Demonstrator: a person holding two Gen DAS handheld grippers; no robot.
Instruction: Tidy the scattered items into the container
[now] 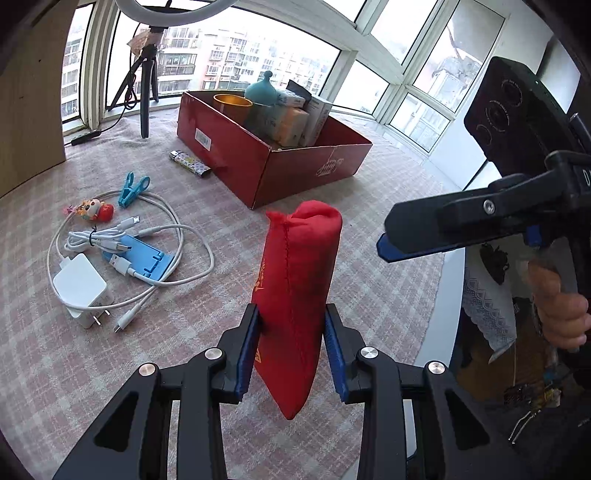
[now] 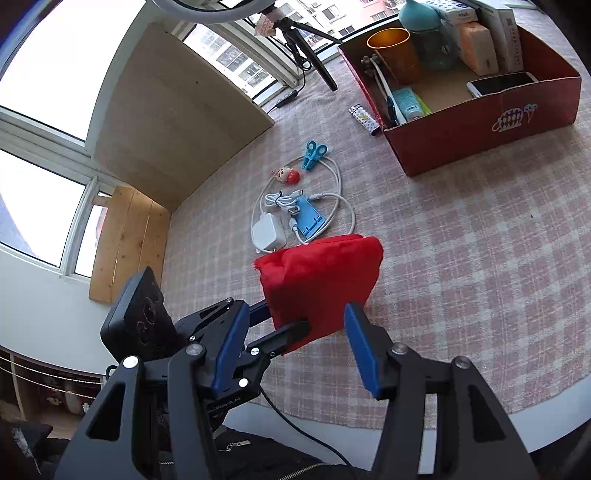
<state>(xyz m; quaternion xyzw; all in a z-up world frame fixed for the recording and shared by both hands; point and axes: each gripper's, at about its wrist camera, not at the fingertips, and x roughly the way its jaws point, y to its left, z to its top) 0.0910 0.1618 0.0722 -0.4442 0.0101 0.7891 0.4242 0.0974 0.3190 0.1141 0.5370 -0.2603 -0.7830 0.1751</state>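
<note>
- Here the counter, under a pink checked cloth, fills most of both views; its near edge is cut off by the tools and its far side runs to the windows.
- The red cardboard box stands open at the far side, holding an orange cup, a teal-capped bottle, a few cartons, a tube and a phone; what lies beneath them is hidden.
- The left tool is clamped on a red cloth pouch, its blue pads pressing both sides, holding the pouch upright above the cloth, on the near side of the counter, well short of the box; gold print on it is too creased to read.
- The right tool stands with its fingers apart and empty, just beside the pouch; in the left wrist view only one finger shows, side-on, with a hand on the grip.
- A white charger with looped cables lies partly over a blue phone stand.
- A blue clip, a small figurine and a patterned lighter lie apart; the lighter is just beside the box wall.
</note>
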